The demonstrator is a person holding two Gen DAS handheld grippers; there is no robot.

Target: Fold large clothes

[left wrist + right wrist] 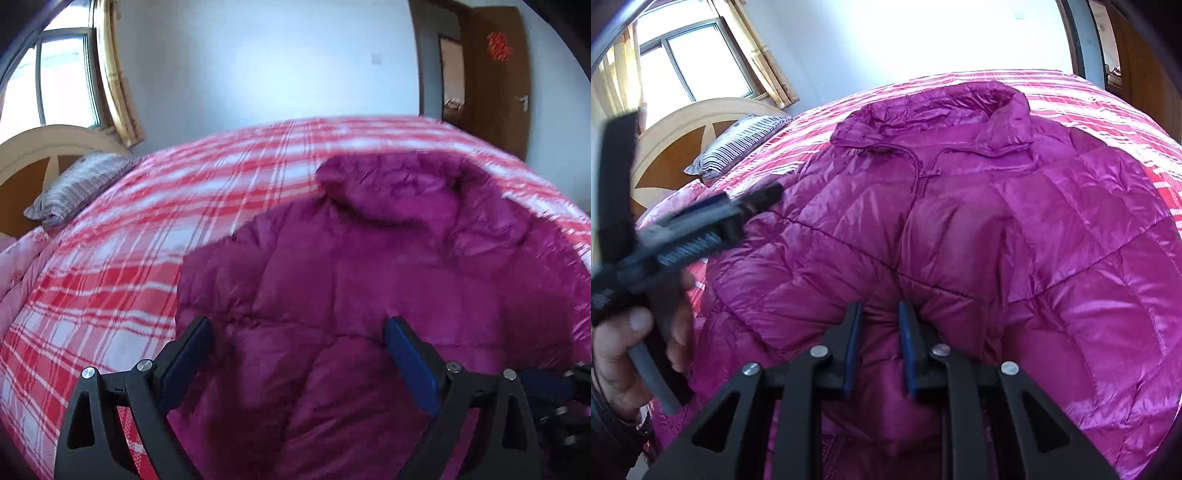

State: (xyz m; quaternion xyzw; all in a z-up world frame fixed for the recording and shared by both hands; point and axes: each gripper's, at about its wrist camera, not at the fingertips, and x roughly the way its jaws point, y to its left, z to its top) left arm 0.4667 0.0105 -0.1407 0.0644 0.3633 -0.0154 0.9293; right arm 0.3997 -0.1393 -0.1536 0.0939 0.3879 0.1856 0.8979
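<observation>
A shiny magenta puffer jacket (1015,221) lies front up on the bed, its collar (942,110) at the far end and a drawstring below it. My right gripper (879,310) is shut on a bulging fold of the jacket near its lower middle, and the fabric fills the narrow gap between the blue pads (851,354). My left gripper (297,325) hangs open just above the jacket (369,266), with nothing pinched between its wide-set fingers. In the right wrist view a hand (624,354) holds the left gripper (753,201) over the jacket's left sleeve.
A red and white plaid sheet (147,229) covers the bed. A striped pillow (77,188) and a wooden headboard (26,151) are at the far left. A window (55,81) with a curtain and a brown door (495,74) stand beyond the bed.
</observation>
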